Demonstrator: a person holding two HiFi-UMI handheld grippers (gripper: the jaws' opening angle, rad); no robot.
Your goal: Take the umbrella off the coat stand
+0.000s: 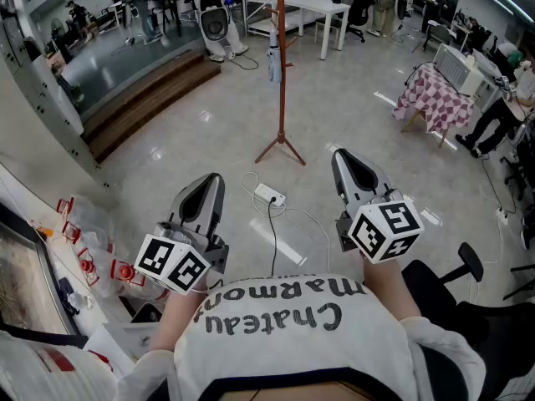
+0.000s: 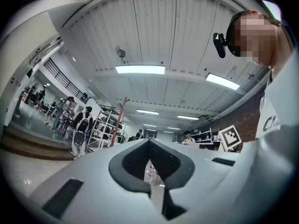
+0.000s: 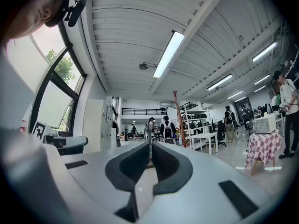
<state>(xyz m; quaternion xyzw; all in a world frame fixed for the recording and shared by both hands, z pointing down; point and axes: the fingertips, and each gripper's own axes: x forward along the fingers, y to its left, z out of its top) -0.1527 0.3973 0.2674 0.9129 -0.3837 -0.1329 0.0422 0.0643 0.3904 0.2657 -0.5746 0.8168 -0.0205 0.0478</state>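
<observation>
The coat stand [image 1: 280,73] is a thin red-brown pole on three feet, standing on the pale floor well ahead of me. A small folded pale umbrella [image 1: 274,62] hangs beside the pole, near its upper part. My left gripper [image 1: 213,180] and right gripper [image 1: 341,155] are held out low in front of my chest, both far short of the stand, one to each side of it. Both are shut with nothing between the jaws. The stand also shows far off in the left gripper view [image 2: 120,120] and in the right gripper view [image 3: 177,118]; I cannot make out the umbrella there.
A white power strip [image 1: 269,195] with its cable lies on the floor between me and the stand. Wooden steps [image 1: 150,98] run at the left, a checked-cloth table [image 1: 435,98] at the right, a white table [image 1: 311,8] behind. Cluttered desk [image 1: 50,291] at my left, office chair [image 1: 468,266] at my right.
</observation>
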